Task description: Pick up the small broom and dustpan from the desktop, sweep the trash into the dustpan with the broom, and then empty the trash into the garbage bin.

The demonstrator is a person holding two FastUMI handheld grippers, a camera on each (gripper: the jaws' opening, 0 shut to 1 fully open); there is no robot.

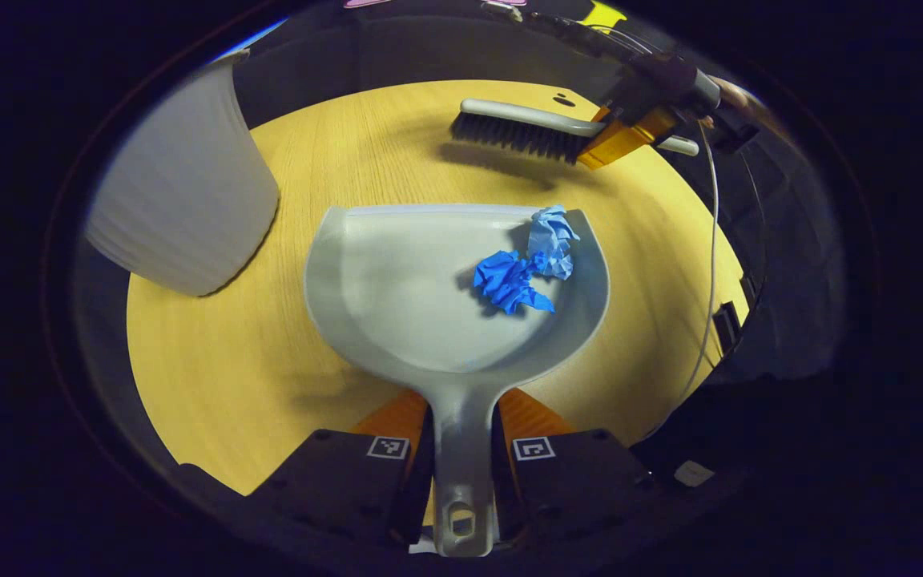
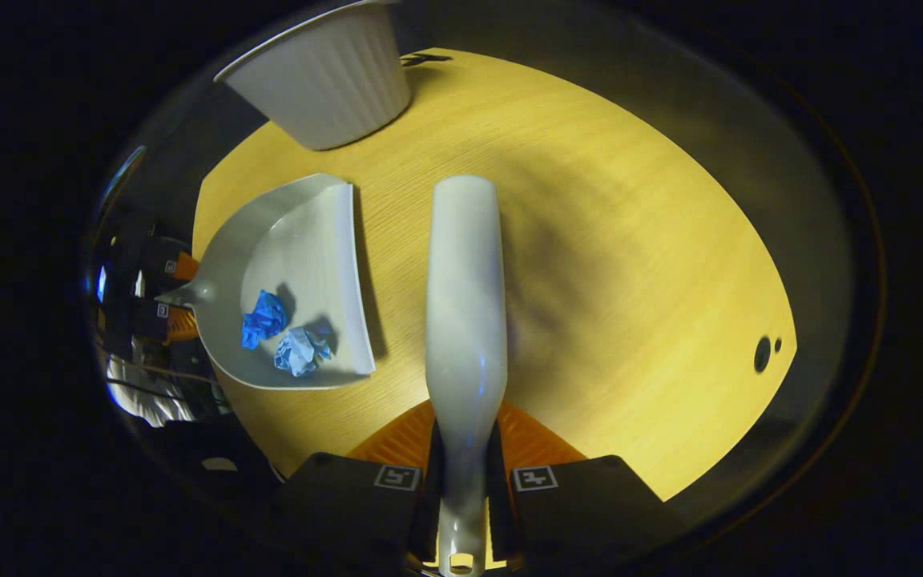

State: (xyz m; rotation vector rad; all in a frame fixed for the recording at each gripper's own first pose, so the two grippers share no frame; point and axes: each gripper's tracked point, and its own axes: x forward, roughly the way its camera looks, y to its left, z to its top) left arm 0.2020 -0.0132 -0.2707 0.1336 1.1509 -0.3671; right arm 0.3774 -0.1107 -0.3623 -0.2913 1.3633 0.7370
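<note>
Yellow wood worktop (image 1: 213, 361) is being lit from above, with the ribbed white bin (image 1: 181, 184) standing at its edge. Just beside the bin, the dustpan (image 1: 405, 280) is being held by its handle, the left gripper's (image 1: 461, 449) jaws clenched on it. Farther off, the broom (image 2: 465, 296) is being gripped by its handle in the right gripper's (image 2: 465, 473) jaws. Two blue paper wads (image 1: 525, 264) are lying in the pan.
</note>
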